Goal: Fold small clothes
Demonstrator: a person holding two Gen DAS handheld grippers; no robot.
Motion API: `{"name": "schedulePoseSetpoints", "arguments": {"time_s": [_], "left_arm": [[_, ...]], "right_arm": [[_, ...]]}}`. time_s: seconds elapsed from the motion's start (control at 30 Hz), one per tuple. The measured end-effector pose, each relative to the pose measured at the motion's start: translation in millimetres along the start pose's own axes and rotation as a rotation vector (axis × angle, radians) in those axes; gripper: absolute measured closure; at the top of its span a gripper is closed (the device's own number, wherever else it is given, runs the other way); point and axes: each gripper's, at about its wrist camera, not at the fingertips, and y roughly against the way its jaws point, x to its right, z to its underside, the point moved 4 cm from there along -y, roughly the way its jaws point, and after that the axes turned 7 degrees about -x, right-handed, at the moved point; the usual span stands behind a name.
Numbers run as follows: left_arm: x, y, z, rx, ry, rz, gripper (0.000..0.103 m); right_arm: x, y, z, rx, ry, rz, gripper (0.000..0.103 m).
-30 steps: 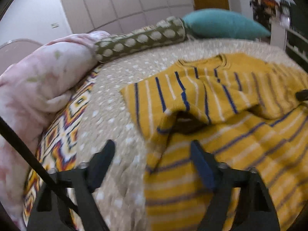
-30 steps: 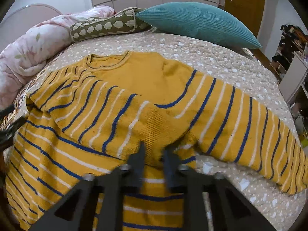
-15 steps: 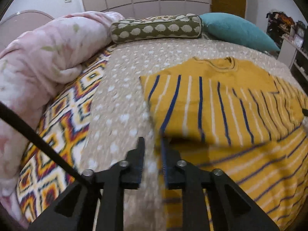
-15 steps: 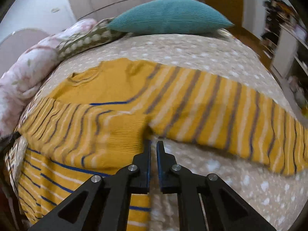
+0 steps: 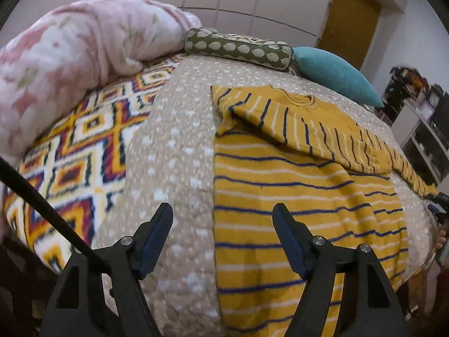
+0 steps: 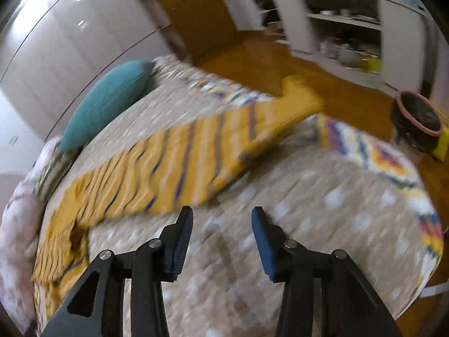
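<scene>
A mustard-yellow sweater [image 5: 303,185] with blue and white stripes lies flat on the beige dotted bedspread [image 5: 179,151]. Its left sleeve [image 5: 280,118] is folded across the chest. My left gripper [image 5: 223,219] hovers over the sweater's left edge near the hem, its jaws opening, nothing between them. In the blurred right wrist view the other sleeve [image 6: 213,146] stretches out toward the bed's far edge. My right gripper [image 6: 221,221] is above bare bedspread just in front of that sleeve, jaws opening and empty.
A pink floral duvet [image 5: 70,56] is heaped at the left, beside a patterned blanket [image 5: 84,146]. A green bolster [image 5: 238,47] and a teal pillow [image 5: 334,75] lie at the head. Shelving [image 6: 350,25] and a round basket [image 6: 418,115] stand beyond the bed.
Both grippers let go of the sweater and opened. The left drew back toward the hem. The right swung away to the outstretched sleeve side, rolling as it went.
</scene>
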Motion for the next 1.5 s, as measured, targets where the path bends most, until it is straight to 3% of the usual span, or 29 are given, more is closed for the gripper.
{"name": "schedulePoseSetpoints", "arguments": {"time_s": [0.1,0.17,0.2,0.23,0.27,0.4,0.53,0.7,0.83,0.93,1.0,1.17,1.33,1.5], "left_arm": [[1.4,4.7,3.1,0.009,0.030,0.010,0.031],[4.1,9.1,3.1,0.023,0.034,0.013,0.031],[5.1,11.5,3.1,0.031,0.036,0.015,0.031],[5.7,14.0,2.7,0.039,0.037,0.017,0.031],[5.8,17.2,2.7,0.047,0.040,0.019,0.031],[3.0,32.0,4.6,0.085,0.041,0.025,0.031],[-3.9,44.0,10.2,0.121,0.040,0.018,0.031],[-15.0,54.0,20.6,0.146,0.041,0.023,0.031],[-32.0,58.1,30.4,0.159,0.057,0.016,0.031],[-50.9,55.6,38.8,0.149,0.096,0.024,0.031],[-64.2,53.6,45.2,0.139,0.126,0.027,0.031],[-94.7,55.1,62.7,0.138,0.173,0.018,0.031],[-104.6,52.9,71.6,0.139,0.181,-0.006,0.031],[-100.0,53.4,70.8,0.140,0.175,0.006,0.031]], "right_arm": [[3.7,-5.8,-18.1,0.035,-0.035,0.056,0.047],[4.3,-12.7,-29.0,0.043,-0.052,0.102,0.047],[6.3,-17.0,-34.4,0.044,-0.055,0.123,0.052],[6.3,-18.6,-37.8,0.042,-0.052,0.143,0.064],[4.4,-22.6,-43.5,0.031,-0.037,0.164,0.097],[-22.7,-11.1,-63.1,0.063,0.058,0.237,0.098],[-113.9,24.2,-58.3,0.145,0.274,0.177,0.098],[-274.4,52.5,-3.6,0.162,0.558,-0.062,0.097],[-396.8,38.9,73.6,0.084,0.787,-0.214,0.098],[-462.1,6.8,138.2,0.000,0.939,-0.246,0.098],[-497.0,-25.2,186.3,-0.044,1.052,-0.194,0.098],[-529.0,-74.3,251.6,-0.094,1.197,-0.091,0.097],[-539.2,-80.8,282.3,0.008,1.352,0.031,0.097],[-552.4,-77.0,304.0,0.050,1.431,0.054,0.093]]}}
